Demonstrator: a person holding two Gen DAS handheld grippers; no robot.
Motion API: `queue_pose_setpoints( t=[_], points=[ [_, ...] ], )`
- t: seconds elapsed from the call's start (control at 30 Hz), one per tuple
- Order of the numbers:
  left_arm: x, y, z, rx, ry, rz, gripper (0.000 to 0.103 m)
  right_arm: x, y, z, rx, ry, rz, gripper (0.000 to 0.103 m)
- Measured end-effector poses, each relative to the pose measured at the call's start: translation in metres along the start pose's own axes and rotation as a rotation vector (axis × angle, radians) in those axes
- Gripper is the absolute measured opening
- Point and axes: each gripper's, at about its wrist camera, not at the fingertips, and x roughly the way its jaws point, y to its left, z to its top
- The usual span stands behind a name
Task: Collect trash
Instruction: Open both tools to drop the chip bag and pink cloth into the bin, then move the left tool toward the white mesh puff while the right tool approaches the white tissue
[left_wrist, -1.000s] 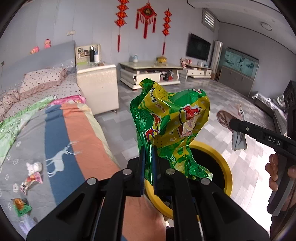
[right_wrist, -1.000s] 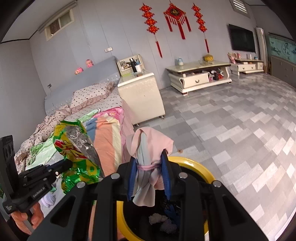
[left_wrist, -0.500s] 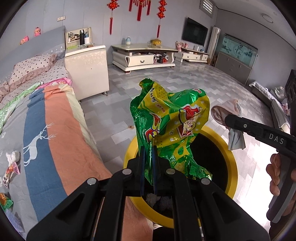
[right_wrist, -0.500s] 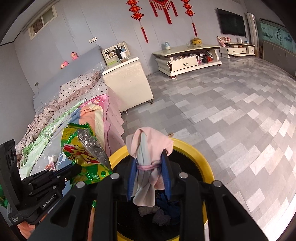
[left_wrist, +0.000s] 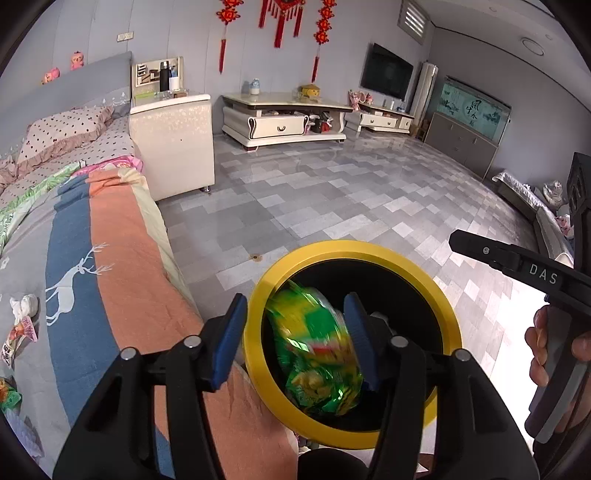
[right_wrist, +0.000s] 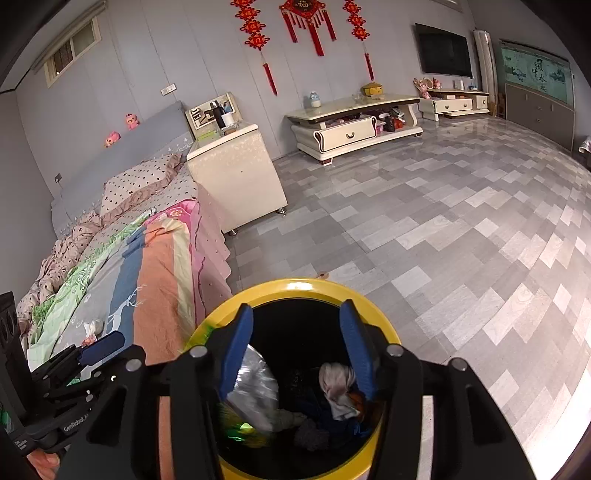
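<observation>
Both claws hang over the mouth of the yellow-rimmed bin (left_wrist: 255, 306), tilted down into it so that whatever they let go falls inside and not on the floor. On the left claw (left_wrist: 293, 345) the jaws are opening, blue pads well apart; the green and yellow snack bag (left_wrist: 314, 354) sits blurred between them, seemingly loose and dropping into the black interior, with no pad visibly pressing it. On the right claw (right_wrist: 295, 350) the jaws are opening too and hold nothing; the pinkish grey cloth scrap (right_wrist: 336, 384) lies below its right pad, down among the other rubbish at the bottom, and a silvery bag lining (right_wrist: 255, 387) shows at about 8 o'clock inside the bin. In the left wrist view the right claw's black finger reaches in from 3 o'clock, a hand (left_wrist: 546, 354) wrapped round its grip.

More trash is left on the bed (left_wrist: 122, 266), which lies at 9 o'clock from the bin: a crumpled white tissue (left_wrist: 24, 304) and a small red and white wrapper (left_wrist: 22, 330) on the grey part of the cover, with another green wrapper (left_wrist: 7, 397) at the left edge of view. My judgement is that this drop is nearly finished and the bed litter comes next, so the bin stands close against the bedside for short trips
</observation>
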Motion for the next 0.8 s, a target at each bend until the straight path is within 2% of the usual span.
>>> queue_pose_setpoints(
  t=[0.17, 0.3, 0.47, 0.57, 0.8],
  points=[
    [-0.018, 0.008, -0.003, -0.016, -0.033, 0.02, 0.069, -0.007, 0.004, -0.001, -0.002, -0.008, 0.01, 0.051],
    [-0.04, 0.023, -0.008, -0.028, -0.064, 0.063, 0.075, -0.009, 0.017, -0.002, -0.02, -0.003, 0.033, 0.052],
    [-0.07, 0.054, -0.018, -0.056, -0.089, 0.129, 0.079, -0.011, 0.044, -0.001, -0.061, -0.002, 0.076, 0.053],
    [-0.091, 0.075, -0.025, -0.076, -0.104, 0.166, 0.081, -0.012, 0.065, -0.001, -0.095, 0.001, 0.111, 0.058],
    [-0.134, 0.135, -0.047, -0.126, -0.116, 0.277, 0.082, -0.009, 0.129, -0.005, -0.208, 0.008, 0.199, 0.058]
  ],
)
